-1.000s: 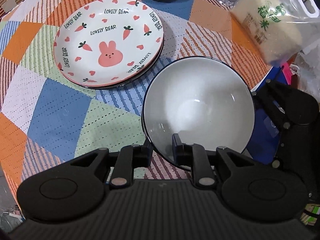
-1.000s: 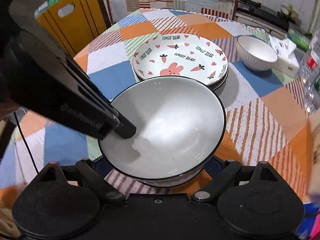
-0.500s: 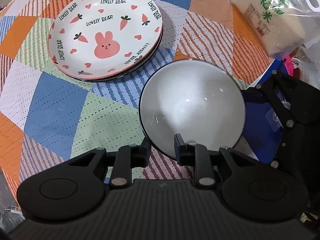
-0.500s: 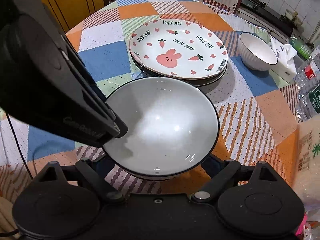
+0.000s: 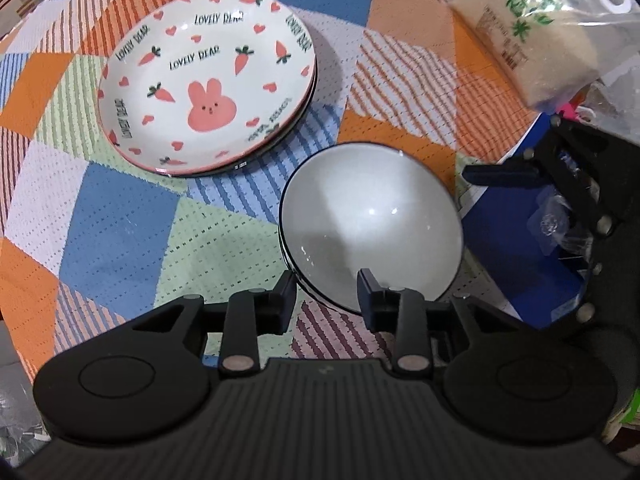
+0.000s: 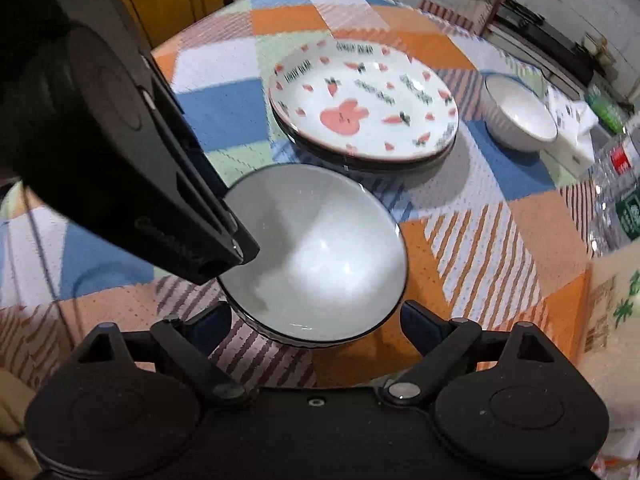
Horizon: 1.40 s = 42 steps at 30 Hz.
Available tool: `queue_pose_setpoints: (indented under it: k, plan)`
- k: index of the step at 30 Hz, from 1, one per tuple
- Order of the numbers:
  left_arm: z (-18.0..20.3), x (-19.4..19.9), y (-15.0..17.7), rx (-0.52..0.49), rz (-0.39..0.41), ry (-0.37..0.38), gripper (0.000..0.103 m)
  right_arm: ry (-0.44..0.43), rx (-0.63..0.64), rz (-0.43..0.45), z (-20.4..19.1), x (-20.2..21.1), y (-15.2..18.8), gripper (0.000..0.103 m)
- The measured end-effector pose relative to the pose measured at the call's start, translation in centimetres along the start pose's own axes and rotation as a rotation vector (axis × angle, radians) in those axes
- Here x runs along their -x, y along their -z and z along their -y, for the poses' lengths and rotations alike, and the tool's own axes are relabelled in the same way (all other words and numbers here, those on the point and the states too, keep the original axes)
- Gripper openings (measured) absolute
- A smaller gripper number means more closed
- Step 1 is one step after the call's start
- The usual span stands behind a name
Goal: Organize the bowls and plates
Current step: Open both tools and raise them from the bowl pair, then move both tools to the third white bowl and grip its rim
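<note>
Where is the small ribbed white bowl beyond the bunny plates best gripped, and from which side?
Take the ribbed white bowl by its rim, coming down from above with one finger inside and one outside the wall. It sits upright and open on the tablecloth, apart from the bunny plates; the plate-facing side looks clearest.

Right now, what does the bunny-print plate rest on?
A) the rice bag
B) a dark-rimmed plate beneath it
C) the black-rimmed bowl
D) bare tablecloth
B: the bunny-print plate sits stacked on a dark-rimmed plate whose edge shows under its near side, apart from the black-rimmed bowl.
</note>
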State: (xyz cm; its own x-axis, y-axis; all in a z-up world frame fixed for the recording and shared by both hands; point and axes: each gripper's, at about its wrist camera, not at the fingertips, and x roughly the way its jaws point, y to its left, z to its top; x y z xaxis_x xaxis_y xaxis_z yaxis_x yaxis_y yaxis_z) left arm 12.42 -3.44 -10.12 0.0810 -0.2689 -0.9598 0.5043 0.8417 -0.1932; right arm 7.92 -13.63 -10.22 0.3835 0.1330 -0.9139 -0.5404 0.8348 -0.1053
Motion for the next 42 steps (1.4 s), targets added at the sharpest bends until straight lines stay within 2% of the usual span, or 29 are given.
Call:
queue_pose_setpoints:
  k: [4, 7, 12, 14, 22, 26, 29, 32, 35, 40, 42]
  plan:
    - [-0.6, 1.6, -0.4, 0.025, 0.014, 0.039, 0.032, -0.045, 0.033, 0.032, 1.5, 1.9, -0.3, 0.093]
    - [-0.4, 2.9, -0.7, 0.010, 0.048, 0.030, 0.033, -0.047, 0.039, 0.064, 2.6, 3.2, -0.4, 0.093]
    - [-0.1, 5.1, -1.5, -0.014, 0.097, 0.027, 0.036, -0.066, -0.023, 0.111, 5.1, 5.2, -1.0, 0.093]
    - [0.1, 5.9, -1.9, -0.043, 0.115, 0.014, 0.038, -0.070, -0.060, 0.144, 6.3, 6.2, -1.4, 0.093]
    - [-0.8, 7.3, -4.2, -0.042, 0.172, -0.061, 0.041, -0.080, -0.177, 0.234, 10.6, 9.0, -3.3, 0.093]
    - [-1.6, 8.0, -5.7, -0.030, 0.213, -0.085, 0.041, -0.051, -0.202, 0.266, 12.1, 8.9, -4.4, 0.093]
    - [-2.1, 8.4, -7.2, -0.017, 0.243, -0.108, 0.041, -0.045, -0.244, 0.279, 13.6, 8.5, -5.4, 0.089]
    - [-2.8, 8.1, -9.1, 0.024, 0.253, -0.106, 0.042, -0.119, -0.370, 0.261, 15.9, 8.2, -6.4, 0.081]
    - [-3.4, 7.3, -11.2, 0.056, 0.258, -0.122, 0.042, -0.171, -0.490, 0.280, 17.7, 8.1, -7.1, 0.081]
    - [-5.3, 4.7, -14.8, 0.114, 0.295, -0.117, 0.042, -0.151, -0.584, 0.272, 20.9, 6.9, -8.5, 0.080]
    - [-5.8, 3.4, -15.8, 0.130, 0.317, -0.143, 0.042, -0.130, -0.607, 0.253, 22.2, 5.7, -9.0, 0.079]
